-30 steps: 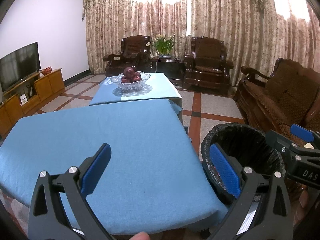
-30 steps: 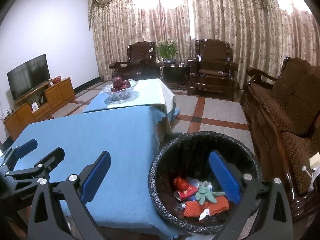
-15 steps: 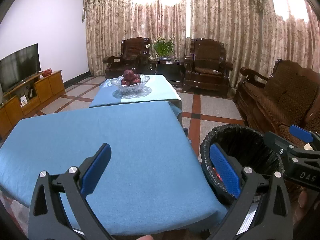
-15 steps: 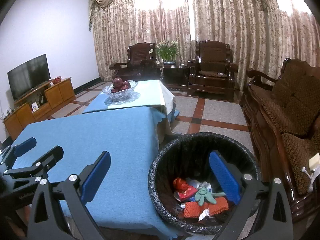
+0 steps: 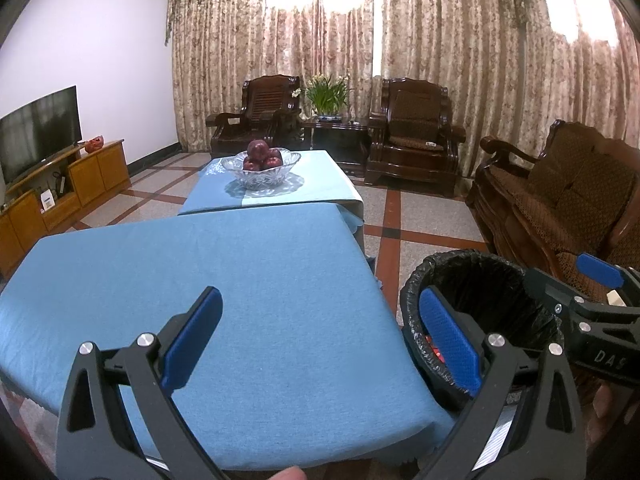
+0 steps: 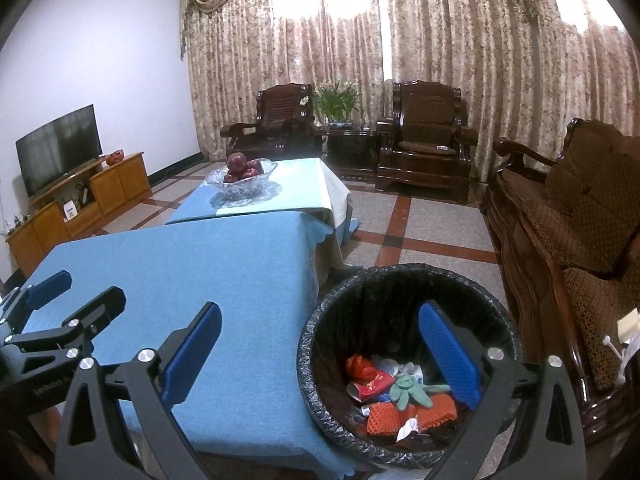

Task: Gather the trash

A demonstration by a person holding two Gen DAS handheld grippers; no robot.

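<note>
Left-wrist and right-wrist fisheye views of a living room. The left gripper (image 5: 320,336) is held above the near edge of a table (image 5: 240,272) covered in blue cloth; its jaws are spread wide and released, with nothing between them. The bare cloth fills the space between and ahead of the jaws. The right-hand blue pad (image 5: 448,336) overlaps the rim of a trash bin (image 5: 472,268) lined with a black bag, which stands on the floor just beside the table's corner.

The right gripper (image 6: 320,352) is likewise released, jaws wide apart and empty. The trash bin (image 6: 400,280) lies ahead of and below its right-hand jaw, and the table's corner lies ahead of its left-hand jaw. Inside the bin rests the collected trash (image 6: 396,392): red wrappers, an orange foam net, a green glove-like item and white scraps. The other gripper appears at the left edge of this view.

Beyond both pairs of jaws stands a second, paler-clothed table carrying a glass fruit bowl (image 5: 262,166) of red apples. Farther off are two dark wooden armchairs (image 5: 412,128), a potted plant between them, and floral curtains. A wooden sofa (image 6: 572,220) is to the right of the jaws; a television (image 5: 38,130) on a low cabinet is to the left.
</note>
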